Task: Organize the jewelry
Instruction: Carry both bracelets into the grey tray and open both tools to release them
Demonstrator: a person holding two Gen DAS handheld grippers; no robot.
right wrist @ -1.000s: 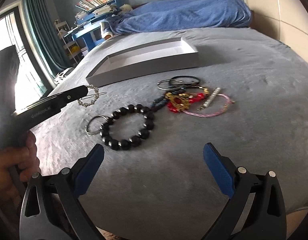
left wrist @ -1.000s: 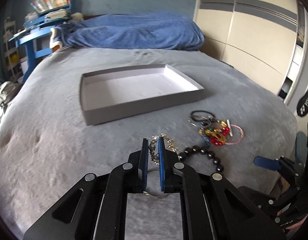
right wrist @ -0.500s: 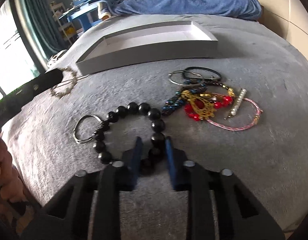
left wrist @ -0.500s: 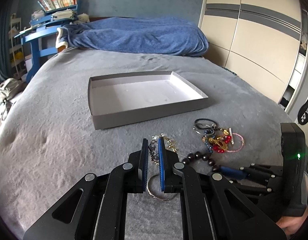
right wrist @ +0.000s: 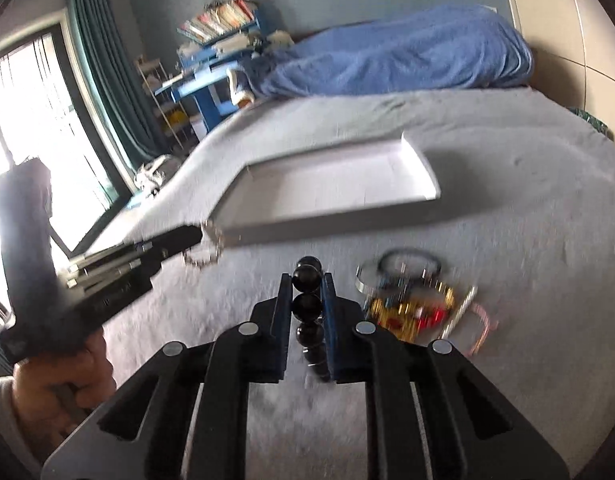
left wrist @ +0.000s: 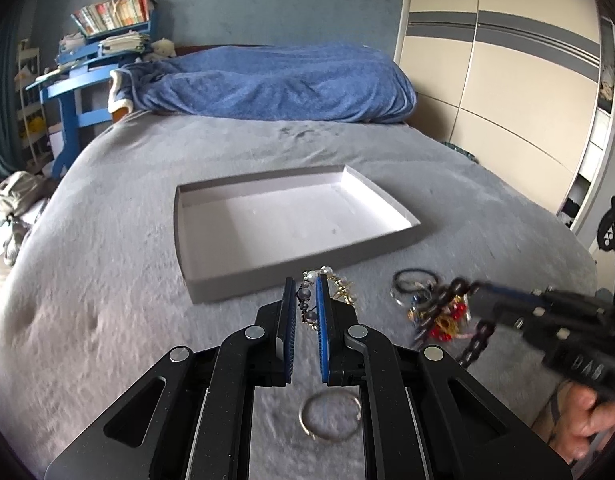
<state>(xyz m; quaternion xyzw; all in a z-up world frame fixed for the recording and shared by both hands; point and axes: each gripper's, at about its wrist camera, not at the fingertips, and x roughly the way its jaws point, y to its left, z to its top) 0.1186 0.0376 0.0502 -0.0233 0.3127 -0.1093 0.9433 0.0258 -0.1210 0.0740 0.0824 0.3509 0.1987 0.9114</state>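
I am pinching a small bracelet of pearl-grey beads and gold links point(left wrist: 312, 300) between the blue-padded fingers of my left gripper point(left wrist: 306, 300), holding it above the grey plush bedspread point(left wrist: 107, 280), just in front of the near wall of the shallow grey cardboard tray with a white floor point(left wrist: 291, 220). Part of the bracelet is sticking out past the fingertips toward the tray. A plain silver ring-shaped bangle point(left wrist: 330, 416) is lying on the bedspread beneath that gripper.

My right gripper point(right wrist: 306, 292) is clamping a bracelet of large glossy black round beads point(right wrist: 307, 304); three or four beads are lined up between the pads and the rest of the strand is hanging down below, lifted off the bedspread. In the left camera the same black strand point(left wrist: 463, 320) is dangling from the right tool, blurred.

The remaining jewelry pile, a tangle of black and silver hoops, gold and red pieces and a pink cord bracelet point(right wrist: 423, 300), is sitting on the bedspread to the right of my right gripper, apart from the tray. A rumpled blue blanket point(left wrist: 275, 80) is lying at the far end of the bed.
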